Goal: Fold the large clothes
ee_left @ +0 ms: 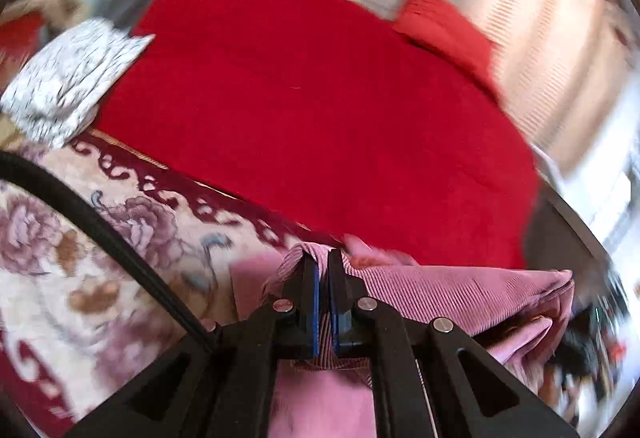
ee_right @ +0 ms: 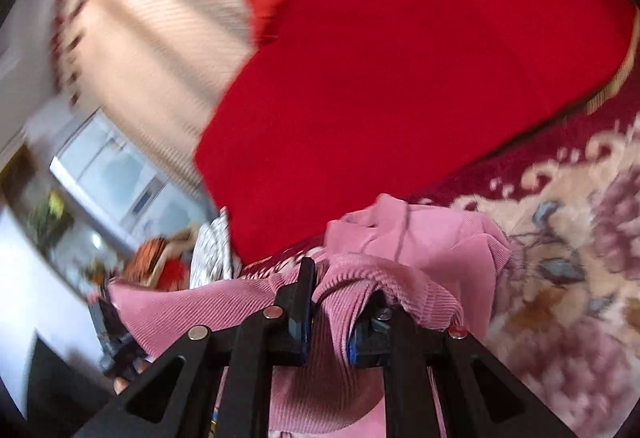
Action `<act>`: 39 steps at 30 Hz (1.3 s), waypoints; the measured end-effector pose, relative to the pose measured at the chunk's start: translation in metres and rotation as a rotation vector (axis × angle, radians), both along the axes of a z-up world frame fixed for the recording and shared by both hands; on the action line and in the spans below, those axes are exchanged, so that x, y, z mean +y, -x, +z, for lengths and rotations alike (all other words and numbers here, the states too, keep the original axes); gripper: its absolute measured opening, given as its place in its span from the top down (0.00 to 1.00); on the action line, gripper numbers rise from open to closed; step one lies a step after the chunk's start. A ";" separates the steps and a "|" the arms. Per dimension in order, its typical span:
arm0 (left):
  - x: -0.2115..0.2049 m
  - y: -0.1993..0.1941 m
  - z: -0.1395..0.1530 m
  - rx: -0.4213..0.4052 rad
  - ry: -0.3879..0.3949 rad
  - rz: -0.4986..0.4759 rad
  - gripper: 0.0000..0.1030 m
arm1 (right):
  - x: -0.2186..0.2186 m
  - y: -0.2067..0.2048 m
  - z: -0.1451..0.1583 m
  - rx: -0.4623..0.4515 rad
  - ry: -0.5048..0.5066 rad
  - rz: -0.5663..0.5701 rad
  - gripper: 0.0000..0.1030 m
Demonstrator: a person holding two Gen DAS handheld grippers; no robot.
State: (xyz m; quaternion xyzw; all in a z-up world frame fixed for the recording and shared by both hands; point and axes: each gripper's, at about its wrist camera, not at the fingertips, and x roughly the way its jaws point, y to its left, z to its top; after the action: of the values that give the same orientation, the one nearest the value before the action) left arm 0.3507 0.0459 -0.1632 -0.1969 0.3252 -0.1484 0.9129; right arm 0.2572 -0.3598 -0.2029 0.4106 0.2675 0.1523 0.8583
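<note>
- My left gripper [ee_left: 323, 258] has its jaws nearly together, and they pinch an edge of the pink ribbed corduroy garment [ee_left: 460, 294].
- My right gripper [ee_right: 340, 278] holds a thicker bunch of the same garment [ee_right: 400, 250]; the cloth covers one finger, so the jaws stand a little apart around the fold.
- The garment hangs between both grippers, lifted above the cream floral carpet with dark red border [ee_left: 80, 258], just in front of the large plain red blanket [ee_left: 320, 97].
- I judge the step is carrying and spreading the garment. To do it well, I should keep both pinches firm, pull the two held points apart until the edge is straight, then lower it flat — not twisted.
- The pictures are blurred, so slow movement is safer, I think.
- Count: one pink garment, one red blanket, one carpet, one white cloth with dark print [ee_left: 68, 85] beside the blanket, two grippers. A smaller red piece [ee_left: 444, 25] lies behind — I cannot tell what it is.
</note>
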 end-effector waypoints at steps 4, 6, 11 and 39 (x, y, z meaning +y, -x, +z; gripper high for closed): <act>-0.008 -0.032 -0.069 0.125 0.023 0.045 0.91 | -0.024 -0.053 -0.066 0.154 -0.250 -0.038 0.60; -0.011 -0.043 -0.086 0.196 0.004 0.091 0.88 | -0.035 -0.064 -0.094 0.178 -0.325 -0.076 0.40; 0.003 -0.030 -0.050 0.112 0.006 0.130 0.60 | -0.052 -0.057 -0.086 0.127 -0.282 -0.172 0.36; -0.080 0.012 -0.056 0.235 -0.515 0.048 0.20 | 0.099 -0.082 -0.033 0.122 0.349 0.092 0.37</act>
State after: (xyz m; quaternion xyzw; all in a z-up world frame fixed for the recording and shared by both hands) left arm 0.3388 -0.0343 -0.2191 0.0180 0.4509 -0.0156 0.8923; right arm 0.3390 -0.2607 -0.2358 0.2512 0.3600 0.1172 0.8908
